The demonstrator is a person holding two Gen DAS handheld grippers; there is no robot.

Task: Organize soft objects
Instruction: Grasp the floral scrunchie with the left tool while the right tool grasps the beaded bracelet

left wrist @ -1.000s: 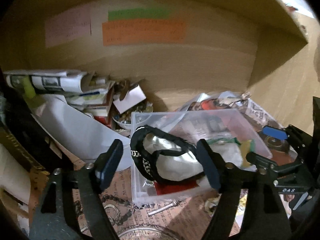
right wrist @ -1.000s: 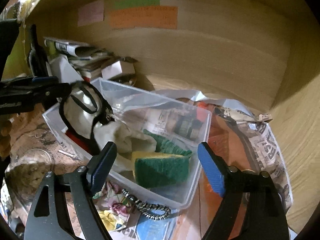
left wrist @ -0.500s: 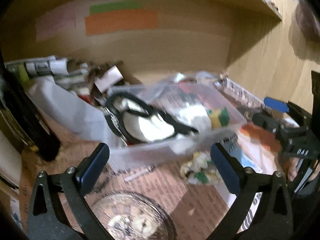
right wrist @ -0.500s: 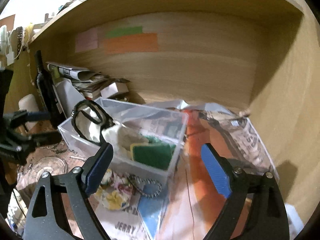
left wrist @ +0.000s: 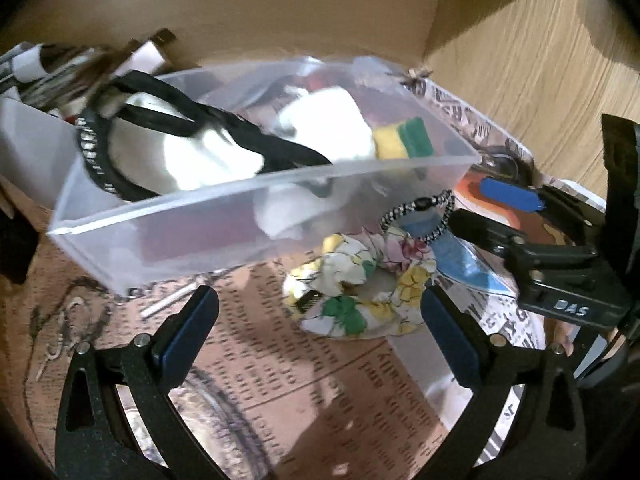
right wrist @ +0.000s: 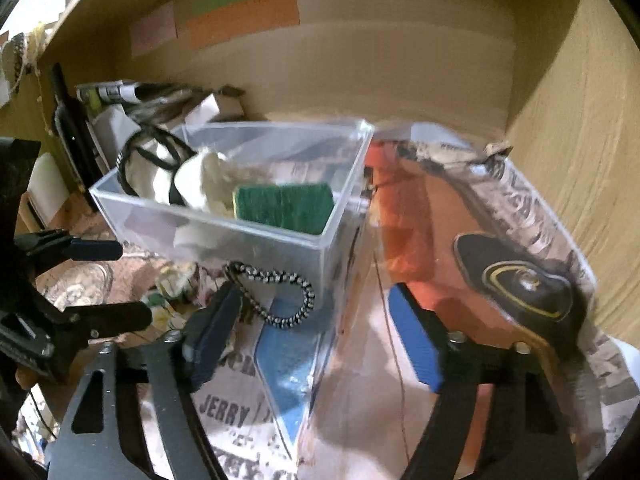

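A clear plastic box (left wrist: 168, 216) (right wrist: 280, 240) holds a white cloth (left wrist: 208, 152), black straps (left wrist: 224, 120) and a green and yellow sponge (left wrist: 404, 140) (right wrist: 284, 204). A floral scrunchie (left wrist: 360, 280) lies on the newspaper in front of the box, partly seen in the right wrist view (right wrist: 176, 280). A black and white elastic band (left wrist: 420, 212) (right wrist: 276, 292) lies beside it. My left gripper (left wrist: 320, 336) is open just before the scrunchie. My right gripper (right wrist: 316, 332) is open near the band.
Stacked papers and small boxes (right wrist: 152, 100) sit at the back left of the wooden shelf. A glass dish (left wrist: 208, 420) lies under my left gripper. A black and gold object (right wrist: 516, 280) lies on newspaper at the right. The shelf wall (right wrist: 580, 140) is close on the right.
Both grippers have pulled back from the box and come lower. The left one now faces the floral scrunchie; the right one is near the elastic band. Both stay open.
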